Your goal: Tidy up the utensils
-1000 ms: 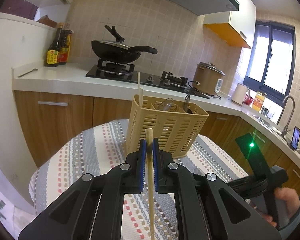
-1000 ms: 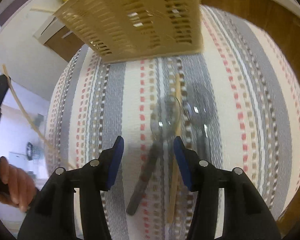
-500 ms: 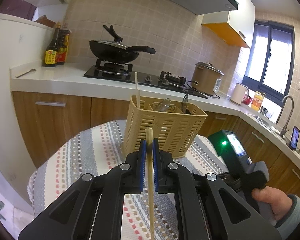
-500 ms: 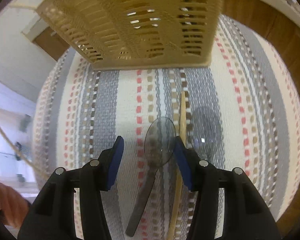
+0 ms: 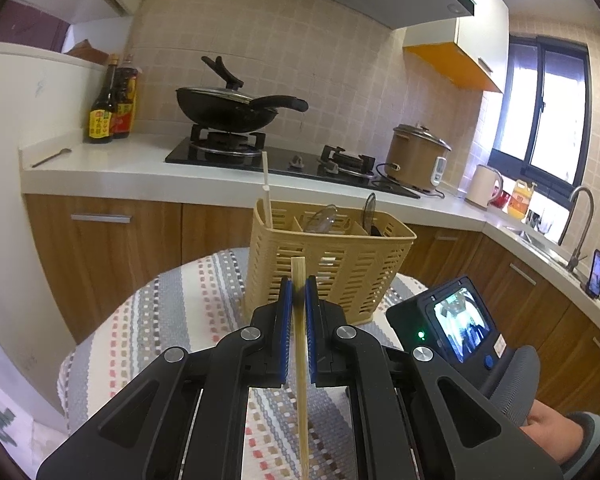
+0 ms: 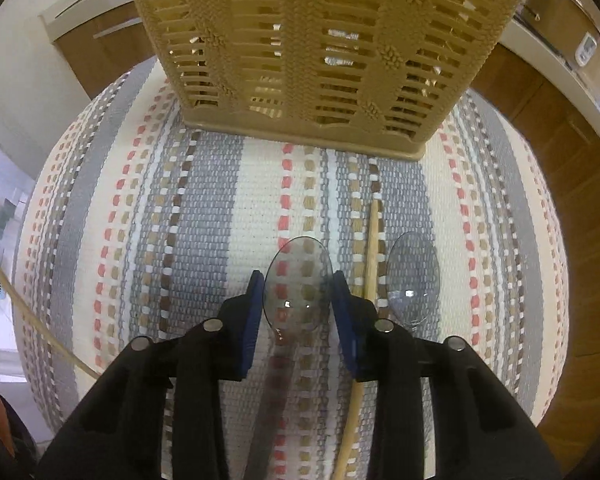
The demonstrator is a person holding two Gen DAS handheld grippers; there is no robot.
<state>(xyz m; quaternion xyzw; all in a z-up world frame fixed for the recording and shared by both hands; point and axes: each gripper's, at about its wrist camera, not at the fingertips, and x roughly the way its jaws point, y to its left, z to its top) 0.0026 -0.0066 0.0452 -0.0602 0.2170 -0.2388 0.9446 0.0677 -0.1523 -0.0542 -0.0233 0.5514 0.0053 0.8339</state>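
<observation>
Partly done: the tan slotted plastic caddy (image 5: 332, 264) on the striped counter already holds some utensils, the left gripper (image 5: 299, 304) jaws clamp a bamboo chopstick (image 5: 300, 360), and the right gripper (image 6: 298, 304) jaws are closing around a clear plastic spoon (image 6: 298, 284), with another chopstick (image 6: 370, 264) and spoon (image 6: 413, 276) left.

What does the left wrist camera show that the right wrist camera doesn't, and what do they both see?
Only the left wrist view shows the left gripper shut on a chopstick, and the wok on the stove.

Only the right wrist view shows the right gripper closing around a clear spoon, with a second spoon and another chopstick lying beside it.

Both show the yellow utensil basket on the striped cloth.
</observation>
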